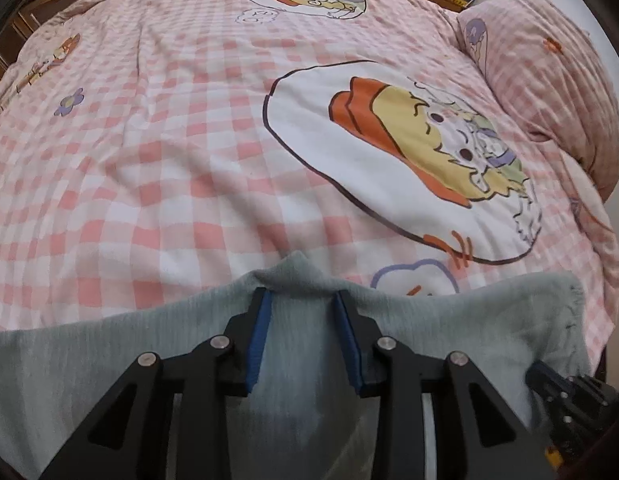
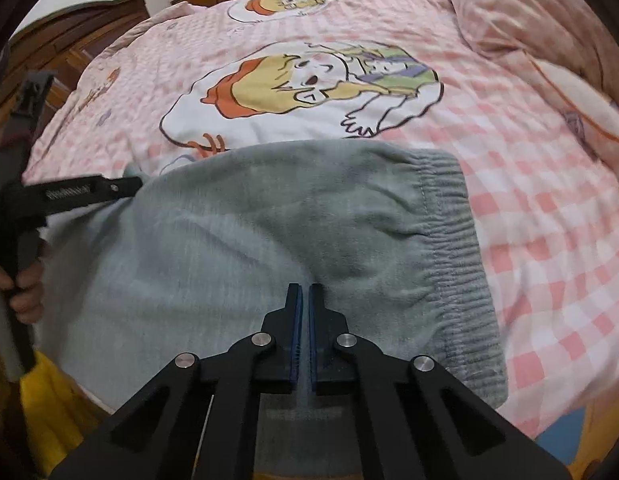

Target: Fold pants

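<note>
Grey sweatpants (image 2: pixel 269 232) lie on the near part of the bed, with the ribbed waistband (image 2: pixel 457 264) at the right in the right wrist view. My left gripper (image 1: pixel 303 296) is open over the pants' far edge (image 1: pixel 293 268), with grey cloth between its blue pads (image 1: pixel 259 336). My right gripper (image 2: pixel 304 290) is nearly shut, a thin gap between its pads, low over the middle of the pants; I cannot tell if it pinches cloth. The left gripper also shows in the right wrist view (image 2: pixel 129 184), at the pants' left edge.
A pink checked bedspread (image 1: pixel 169 140) with cartoon prints covers the bed. A rolled pink quilt (image 1: pixel 557 92) lies at the right. Wooden furniture (image 2: pixel 69 44) stands beyond the left side. Something yellow (image 2: pixel 53 400) is at the near left edge.
</note>
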`<state>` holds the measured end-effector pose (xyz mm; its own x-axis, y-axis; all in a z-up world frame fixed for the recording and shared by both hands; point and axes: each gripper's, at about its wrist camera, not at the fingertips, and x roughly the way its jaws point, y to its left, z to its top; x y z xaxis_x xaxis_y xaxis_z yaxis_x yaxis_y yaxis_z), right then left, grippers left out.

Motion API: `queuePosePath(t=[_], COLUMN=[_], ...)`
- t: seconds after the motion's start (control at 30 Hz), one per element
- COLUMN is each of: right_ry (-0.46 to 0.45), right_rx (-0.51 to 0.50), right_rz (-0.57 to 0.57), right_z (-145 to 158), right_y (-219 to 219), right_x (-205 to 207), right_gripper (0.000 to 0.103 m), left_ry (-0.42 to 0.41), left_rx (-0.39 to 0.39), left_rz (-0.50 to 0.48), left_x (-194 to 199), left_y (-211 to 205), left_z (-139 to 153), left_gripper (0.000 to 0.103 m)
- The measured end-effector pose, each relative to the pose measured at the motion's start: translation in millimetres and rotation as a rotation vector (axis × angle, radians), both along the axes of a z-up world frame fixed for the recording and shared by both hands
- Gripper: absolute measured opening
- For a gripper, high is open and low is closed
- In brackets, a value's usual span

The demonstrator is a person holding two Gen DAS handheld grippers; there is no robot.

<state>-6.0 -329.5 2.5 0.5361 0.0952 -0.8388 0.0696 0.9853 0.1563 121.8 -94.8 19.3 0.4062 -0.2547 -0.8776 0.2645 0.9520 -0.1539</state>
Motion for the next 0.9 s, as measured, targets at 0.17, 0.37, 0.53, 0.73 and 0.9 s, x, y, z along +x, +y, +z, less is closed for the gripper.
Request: queuePosePath(t=[0.17, 0.37, 0.53, 0.73, 0.9], right_ry=[0.015, 0.033, 0.023, 0.018, 0.043], right_rx=[0.126, 0.064, 0.028, -0.012, 0.024], right_rz=[-0.031, -0.010, 0.136, 0.249, 0.306], right_z=[-1.0, 24.1, 44.7, 51.0, 49.0], right_y=[-18.7, 8.7, 65.5, 142.1, 185.4], right_x=[0.1, 5.9, 13.4, 22.9, 32.2], right_gripper=[0.002, 0.030, 0.032, 0.032, 0.032], left_ry=[0.028, -0.029, -0.025, 0.000, 0.000], left_rx=[-0.037, 0.011, 0.028, 0.030, 0.047], left_rz=[0.032, 0.086, 0.157, 0.218, 0.291], left_x=[-18.3, -54.3, -76.4, -94.2, -112.6], left_y=[30.4, 84.2, 132.9, 184.0, 226.5], left_z=[18.6, 46.5, 56.1, 56.9, 59.3], left_gripper=[0.043, 0.059, 0.062, 0.069, 0.069])
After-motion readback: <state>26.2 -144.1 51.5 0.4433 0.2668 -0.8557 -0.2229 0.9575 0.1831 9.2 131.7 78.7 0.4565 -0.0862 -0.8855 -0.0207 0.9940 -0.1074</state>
